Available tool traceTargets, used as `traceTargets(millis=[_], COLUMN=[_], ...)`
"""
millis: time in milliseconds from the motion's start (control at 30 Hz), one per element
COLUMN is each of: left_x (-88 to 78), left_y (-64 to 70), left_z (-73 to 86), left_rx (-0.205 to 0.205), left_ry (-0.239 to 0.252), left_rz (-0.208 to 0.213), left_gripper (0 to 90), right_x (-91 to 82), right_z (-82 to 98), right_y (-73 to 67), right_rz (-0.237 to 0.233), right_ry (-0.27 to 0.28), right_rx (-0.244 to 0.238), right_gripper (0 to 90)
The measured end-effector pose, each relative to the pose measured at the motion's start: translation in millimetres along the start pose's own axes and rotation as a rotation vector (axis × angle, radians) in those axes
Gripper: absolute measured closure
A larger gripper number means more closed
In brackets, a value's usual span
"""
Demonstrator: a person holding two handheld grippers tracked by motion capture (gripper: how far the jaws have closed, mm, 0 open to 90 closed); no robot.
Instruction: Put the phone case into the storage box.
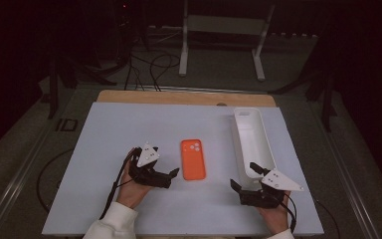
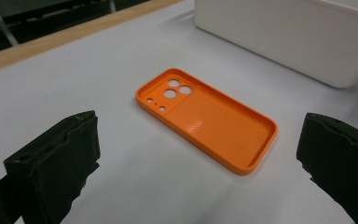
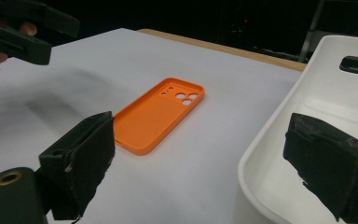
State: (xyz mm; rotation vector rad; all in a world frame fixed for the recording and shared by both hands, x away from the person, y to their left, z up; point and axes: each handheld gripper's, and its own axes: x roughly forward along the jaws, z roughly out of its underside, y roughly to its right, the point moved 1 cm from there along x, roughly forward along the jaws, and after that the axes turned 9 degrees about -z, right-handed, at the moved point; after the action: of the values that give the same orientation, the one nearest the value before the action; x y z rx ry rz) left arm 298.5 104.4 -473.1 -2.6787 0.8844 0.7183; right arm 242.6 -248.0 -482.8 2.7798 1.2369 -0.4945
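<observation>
Orange phone case (image 1: 193, 159) flat, hollow side up, mid-table between wide-open left gripper (image 1: 171, 174) and wide-open right gripper (image 1: 243, 178) at white bin (image 1: 252, 142); thin rim likely to skid from jaws.

Orange phone case (image 1: 193, 159), white bin (image 1: 251, 140)

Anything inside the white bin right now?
The white bin looks empty in the high view: bare floor and a handle slot at its far end. The right gripper hides its near corner, so that corner is unconfirmed.
</observation>
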Motion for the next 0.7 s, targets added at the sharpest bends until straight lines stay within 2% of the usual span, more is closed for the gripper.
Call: traceTargets(millis=[267,467,700], left_x=[10.5,18.9,26.1], left_y=[4.7,11.9,17.8], left_z=[0.9,1.2,-0.3], left_rx=[-0.004,0.021,0.022], left_ry=[-0.014,-0.031,-0.03], left_rz=[0.003,0.004,0.007], left_gripper=[1.7,3.5,9.0], right_x=[0.1,0.1,0.1], right_z=[0.1,0.2,0.2], right_y=[0.0,0.1,0.0], right_rz=[0.001,0.0,-0.001], right_ry=[0.0,-0.001,0.0], right_rx=[-0.002,-0.003,-0.003], right_gripper=[9.0,8.9,8.9])
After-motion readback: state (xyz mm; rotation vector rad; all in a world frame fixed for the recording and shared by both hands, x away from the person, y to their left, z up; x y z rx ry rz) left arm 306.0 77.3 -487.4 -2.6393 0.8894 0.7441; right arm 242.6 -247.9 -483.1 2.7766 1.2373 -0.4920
